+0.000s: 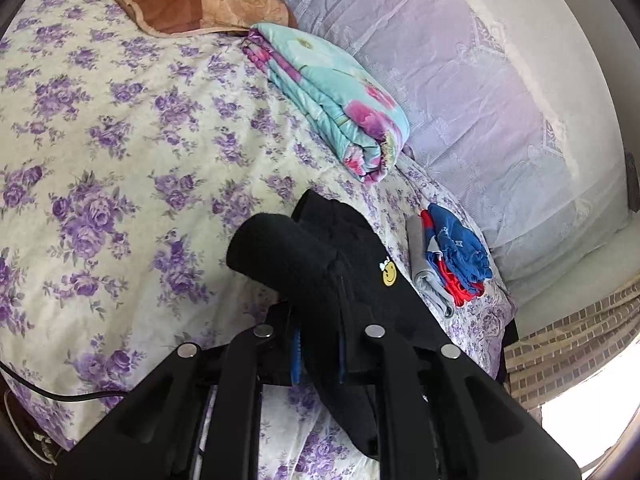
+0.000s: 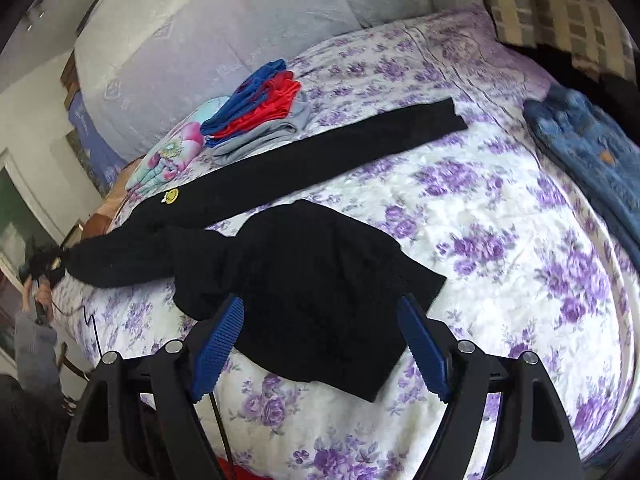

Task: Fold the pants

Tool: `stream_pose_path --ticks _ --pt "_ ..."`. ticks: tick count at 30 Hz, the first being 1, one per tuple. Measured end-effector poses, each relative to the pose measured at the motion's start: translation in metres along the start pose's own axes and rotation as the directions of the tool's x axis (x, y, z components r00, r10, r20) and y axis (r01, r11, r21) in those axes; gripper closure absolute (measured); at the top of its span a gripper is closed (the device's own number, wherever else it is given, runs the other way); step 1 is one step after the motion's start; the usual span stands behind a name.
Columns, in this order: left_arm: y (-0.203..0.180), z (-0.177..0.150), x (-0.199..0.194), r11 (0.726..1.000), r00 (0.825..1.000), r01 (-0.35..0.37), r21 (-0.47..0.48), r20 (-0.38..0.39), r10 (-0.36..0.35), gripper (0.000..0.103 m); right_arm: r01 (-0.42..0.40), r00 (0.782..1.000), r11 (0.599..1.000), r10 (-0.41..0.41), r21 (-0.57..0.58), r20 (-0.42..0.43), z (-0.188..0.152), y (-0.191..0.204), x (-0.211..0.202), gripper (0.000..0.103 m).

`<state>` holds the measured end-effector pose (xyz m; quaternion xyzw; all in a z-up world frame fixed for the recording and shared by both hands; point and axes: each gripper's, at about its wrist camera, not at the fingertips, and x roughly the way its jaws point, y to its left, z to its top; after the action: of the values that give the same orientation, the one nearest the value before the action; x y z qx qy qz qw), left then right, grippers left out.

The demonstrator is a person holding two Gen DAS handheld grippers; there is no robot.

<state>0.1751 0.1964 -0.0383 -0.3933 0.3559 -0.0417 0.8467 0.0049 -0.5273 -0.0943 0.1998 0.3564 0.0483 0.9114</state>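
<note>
The left tongs are pinched tight on a bunched fold of the black pants at what looks like the waist end, the cloth rolled up over the jaws so the blue pads barely show; that grip probably serves to lift and carry this end across for a fold. The right tongs stand wide, holding nothing, their blue pads hovering on either side of the crumpled near leg, likely lined up to take that end next. The pants lie on the bed, across its purple-flowered cover: one leg runs out straight and flat toward the far side, with a small yellow smiley patch near the top of it, while the other leg lies heaped near the bed's front edge, so it needs straightening before the two halves can match. Just beyond the straight leg sits a stack of folded clothes in blue, red and grey, apparently the finished pile. A folded turquoise quilt lies further along that side, and blue jeans wait at the bed's right edge
</note>
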Motion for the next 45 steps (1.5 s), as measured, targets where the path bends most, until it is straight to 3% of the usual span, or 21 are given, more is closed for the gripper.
stream_pose_path --ticks 5,9,11,12,14,16,19,22,24,26,27,28,29,34,39,45 --pt "0.021 -0.007 0.014 0.999 0.999 -0.026 -0.032 -0.026 0.025 0.091 -0.083 0.994 0.961 0.099 0.265 -0.047 -0.018 -0.050 -0.001 0.023" --pt "0.027 -0.012 0.018 0.999 0.999 -0.037 -0.032 -0.030 0.036 0.091 -0.177 0.982 0.930 0.191 0.322 -0.012 -0.032 -0.051 0.007 0.024" --pt "0.026 -0.012 0.019 0.999 0.999 -0.036 -0.034 -0.031 0.035 0.091 -0.193 0.979 0.933 0.204 0.302 -0.004 -0.031 -0.044 0.017 0.036" --pt "0.025 -0.011 0.018 0.999 0.999 -0.032 -0.030 -0.031 0.031 0.091 -0.203 0.977 0.933 0.214 0.296 -0.006 -0.029 -0.041 0.024 0.060" --pt "0.022 -0.011 0.015 0.999 0.999 -0.025 -0.025 -0.031 0.025 0.091 -0.259 0.961 0.905 0.275 0.337 0.000 -0.026 -0.041 0.039 0.086" --pt "0.018 -0.009 0.010 0.999 1.000 -0.004 -0.032 -0.031 0.003 0.092 -0.255 0.966 0.917 0.257 0.307 0.037 -0.010 -0.038 0.036 0.090" --pt "0.006 -0.005 -0.009 0.999 0.999 0.052 -0.017 -0.012 -0.052 0.092 -0.242 0.961 0.949 0.206 0.200 0.186 0.033 -0.035 -0.010 0.091" --pt "-0.009 -0.005 -0.032 0.996 0.997 0.079 0.041 0.014 -0.080 0.092 -0.155 0.953 0.971 0.099 0.180 0.285 0.060 -0.054 -0.060 0.091" --pt "-0.006 -0.010 -0.035 0.996 0.997 0.075 0.050 0.008 -0.075 0.091 -0.079 0.965 0.973 0.021 0.215 0.261 0.062 -0.074 -0.065 0.091" --pt "0.013 -0.015 -0.025 0.999 0.999 0.038 0.000 -0.027 -0.038 0.091 -0.028 0.989 0.971 -0.008 0.239 0.149 0.051 -0.094 -0.046 0.087" --pt "0.026 -0.019 -0.016 0.999 0.998 0.031 -0.029 -0.054 -0.032 0.091 0.023 0.994 0.960 -0.052 0.278 0.096 0.042 -0.105 -0.034 0.068" --pt "0.038 -0.024 -0.008 0.998 0.997 0.012 -0.063 -0.081 -0.017 0.091 0.061 0.995 0.948 -0.083 0.312 0.058 0.032 -0.113 -0.026 0.058" --pt "0.049 -0.029 -0.003 0.996 0.995 -0.006 -0.092 -0.102 -0.003 0.091 0.086 0.993 0.938 -0.107 0.335 0.046 0.023 -0.117 -0.022 0.058" --pt "0.073 -0.047 -0.007 0.989 0.992 0.011 -0.148 -0.123 -0.029 0.089 0.082 0.980 0.933 -0.141 0.351 0.144 0.001 -0.111 -0.061 0.058" --pt "0.067 -0.049 -0.006 0.993 0.995 -0.005 -0.121 -0.103 -0.008 0.089 -0.042 0.995 0.953 0.013 0.301 0.097 0.001 -0.089 -0.050 0.056" --pt "0.070 -0.047 -0.004 0.992 0.994 0.006 -0.124 -0.104 -0.019 0.088 -0.173 0.984 0.892 0.178 0.417 0.027 -0.031 -0.084 -0.015 0.057"
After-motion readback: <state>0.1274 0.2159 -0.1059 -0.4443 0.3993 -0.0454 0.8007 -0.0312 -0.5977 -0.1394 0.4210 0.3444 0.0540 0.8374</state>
